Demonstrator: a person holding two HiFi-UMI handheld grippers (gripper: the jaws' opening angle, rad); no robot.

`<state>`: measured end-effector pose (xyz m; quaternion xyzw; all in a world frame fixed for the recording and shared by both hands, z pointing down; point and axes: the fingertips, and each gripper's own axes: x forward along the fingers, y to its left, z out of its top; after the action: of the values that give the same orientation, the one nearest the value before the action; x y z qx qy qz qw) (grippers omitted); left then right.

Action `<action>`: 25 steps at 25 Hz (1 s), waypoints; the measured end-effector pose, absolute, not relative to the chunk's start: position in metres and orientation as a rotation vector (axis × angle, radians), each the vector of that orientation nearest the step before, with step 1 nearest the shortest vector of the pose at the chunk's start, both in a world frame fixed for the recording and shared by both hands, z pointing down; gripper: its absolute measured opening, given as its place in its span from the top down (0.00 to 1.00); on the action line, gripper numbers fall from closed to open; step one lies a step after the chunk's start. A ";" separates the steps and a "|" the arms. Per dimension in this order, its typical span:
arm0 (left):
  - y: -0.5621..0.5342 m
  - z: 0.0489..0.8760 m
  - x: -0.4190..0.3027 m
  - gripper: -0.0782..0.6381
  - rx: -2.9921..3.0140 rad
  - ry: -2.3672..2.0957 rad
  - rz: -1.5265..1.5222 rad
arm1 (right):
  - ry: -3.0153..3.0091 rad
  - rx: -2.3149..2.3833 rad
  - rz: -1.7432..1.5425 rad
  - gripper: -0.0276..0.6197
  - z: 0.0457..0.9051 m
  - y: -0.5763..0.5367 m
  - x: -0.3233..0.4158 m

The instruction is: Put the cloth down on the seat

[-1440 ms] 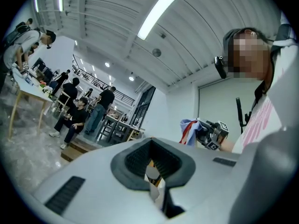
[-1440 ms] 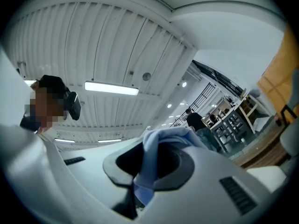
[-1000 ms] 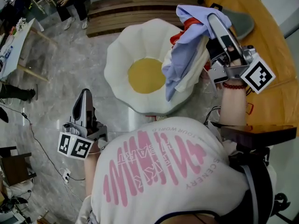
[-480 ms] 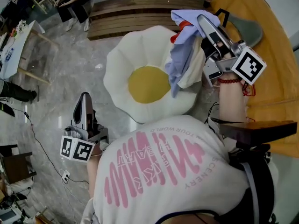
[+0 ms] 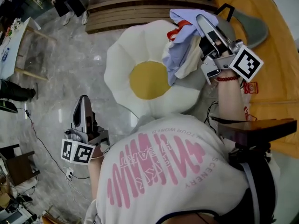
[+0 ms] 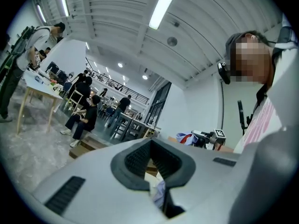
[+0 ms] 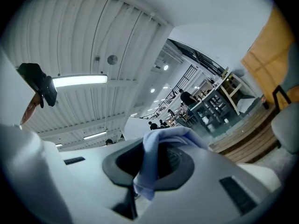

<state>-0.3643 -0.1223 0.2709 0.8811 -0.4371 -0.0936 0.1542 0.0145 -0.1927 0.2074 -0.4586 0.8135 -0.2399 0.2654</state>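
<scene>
Cloth [image 5: 183,50], pale blue with red and cream folds, is clamped between our right gripper's [image 5: 202,18] jaws. It hangs below them over the white edge of the egg-shaped seat [image 5: 119,55]; we cannot tell whether it touches. Its folds bury the jaw tips. Our left gripper's [image 5: 84,101] jaws are clenched and empty above the grey polished floor [image 5: 60,78].

We see the white egg-shaped cushioned seat [image 5: 140,50] on the grey stone floor [image 5: 70,73]; the bundled pale-blue cloth [image 5: 180,55] hangs over its right edge from our right gripper [image 5: 203,23]. Brown wooden steps [image 5: 140,8] lie behind; our left gripper [image 5: 84,101] is front-left.
</scene>
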 end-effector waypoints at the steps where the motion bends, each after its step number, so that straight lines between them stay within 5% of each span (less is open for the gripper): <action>1: -0.127 0.272 -0.364 0.88 2.527 -1.236 -0.263 | 2.185 -1.245 -0.654 0.88 0.210 -0.195 0.015; 25: -0.125 0.273 -0.399 0.88 2.507 -1.277 -0.265 | 2.088 -1.384 -0.715 0.88 0.244 -0.217 0.032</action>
<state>-0.3989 -0.1246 0.2734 0.8760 -0.4464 -0.0925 0.1572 0.0323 -0.2172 0.2441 -0.5124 0.7728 -0.2646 0.2650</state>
